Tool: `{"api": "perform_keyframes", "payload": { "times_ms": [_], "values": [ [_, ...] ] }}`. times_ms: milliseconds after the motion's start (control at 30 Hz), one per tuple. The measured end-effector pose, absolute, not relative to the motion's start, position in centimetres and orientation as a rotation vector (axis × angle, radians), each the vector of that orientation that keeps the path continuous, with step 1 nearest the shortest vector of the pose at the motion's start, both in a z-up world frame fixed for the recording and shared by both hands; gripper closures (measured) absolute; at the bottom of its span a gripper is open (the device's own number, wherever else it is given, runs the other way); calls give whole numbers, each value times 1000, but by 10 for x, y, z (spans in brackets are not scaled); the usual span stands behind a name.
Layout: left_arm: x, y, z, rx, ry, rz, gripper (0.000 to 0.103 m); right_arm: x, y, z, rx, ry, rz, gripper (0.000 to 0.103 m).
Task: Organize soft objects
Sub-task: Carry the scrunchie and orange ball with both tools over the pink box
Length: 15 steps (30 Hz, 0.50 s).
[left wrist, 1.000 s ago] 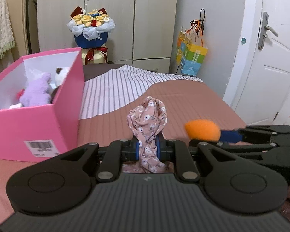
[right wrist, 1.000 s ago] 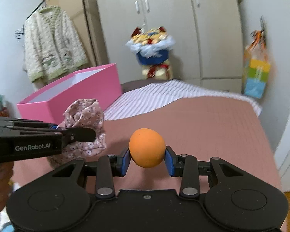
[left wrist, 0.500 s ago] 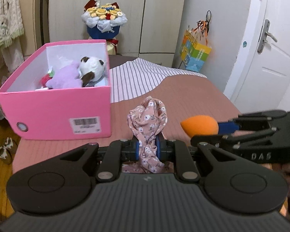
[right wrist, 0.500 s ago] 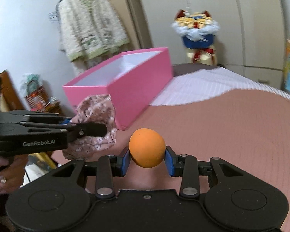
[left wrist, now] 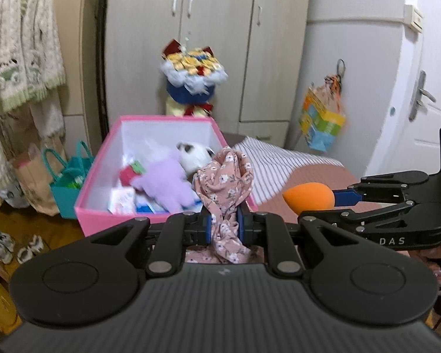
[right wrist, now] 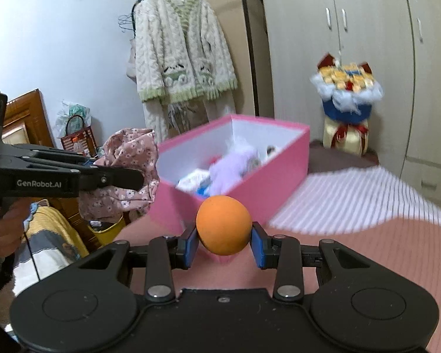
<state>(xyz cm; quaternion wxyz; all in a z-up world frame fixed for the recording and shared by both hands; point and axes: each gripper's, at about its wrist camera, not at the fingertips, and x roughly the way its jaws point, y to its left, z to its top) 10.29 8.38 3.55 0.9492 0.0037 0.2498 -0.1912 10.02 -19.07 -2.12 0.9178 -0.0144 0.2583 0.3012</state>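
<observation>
Striped-and-brown bedspread [right wrist: 352, 206] below, open pink cardboard box [left wrist: 108, 176] ahead. Left gripper [left wrist: 223, 226] clamped on crumpled pink floral fabric [left wrist: 225, 182]; right gripper [right wrist: 223, 242] squeezing soft orange foam ball [right wrist: 223, 225]. Best carried clear over the rim, released above the purple plush toy [left wrist: 164, 185].

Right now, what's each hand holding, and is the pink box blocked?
Left gripper shut on floral cloth. Right gripper shut on orange ball. Pink box open, toys inside, nothing blocking.

A pink box [right wrist: 279, 173] sits on the bed's [right wrist: 352, 235] pink-and-striped cover.
</observation>
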Motion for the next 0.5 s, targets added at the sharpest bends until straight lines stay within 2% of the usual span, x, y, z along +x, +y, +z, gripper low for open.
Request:
{"api": "perform_keyframes", "payload": {
  "times_ms": [333, 500],
  "values": [
    [169, 104, 48, -17, 499, -335, 88, 160, -153, 4, -109, 431, 633, 61],
    [209, 106, 37, -1, 557, -272, 88, 209, -127, -2, -224, 488, 606, 61]
  ]
}}
